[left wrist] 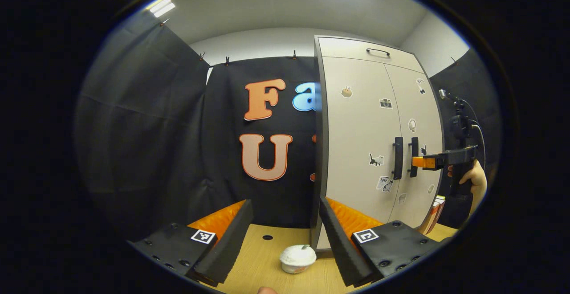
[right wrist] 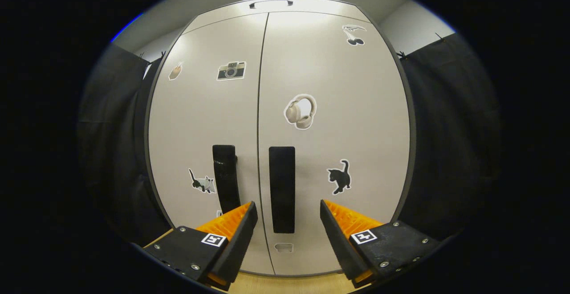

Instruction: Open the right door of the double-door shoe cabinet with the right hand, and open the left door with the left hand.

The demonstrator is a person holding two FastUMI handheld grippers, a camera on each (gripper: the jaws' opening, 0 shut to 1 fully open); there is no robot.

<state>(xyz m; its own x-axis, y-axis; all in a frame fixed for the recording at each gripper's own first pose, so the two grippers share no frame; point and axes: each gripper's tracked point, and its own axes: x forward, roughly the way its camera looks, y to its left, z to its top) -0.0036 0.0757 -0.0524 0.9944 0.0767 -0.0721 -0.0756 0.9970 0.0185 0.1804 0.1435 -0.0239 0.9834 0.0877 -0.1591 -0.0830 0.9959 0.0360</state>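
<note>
My right gripper (right wrist: 288,216) stood open, straddling the right door's handle (right wrist: 282,189) on the closed shoe cabinet (right wrist: 311,62), my left gripper (left wrist: 286,236) open and far off, and closing off-centre could, seemingly, pinch the nearby left handle (right wrist: 225,176).

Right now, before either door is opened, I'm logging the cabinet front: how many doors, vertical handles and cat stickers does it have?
Doors: 2
Vertical handles: 2
Cat stickers: 2
Total: 6
</note>
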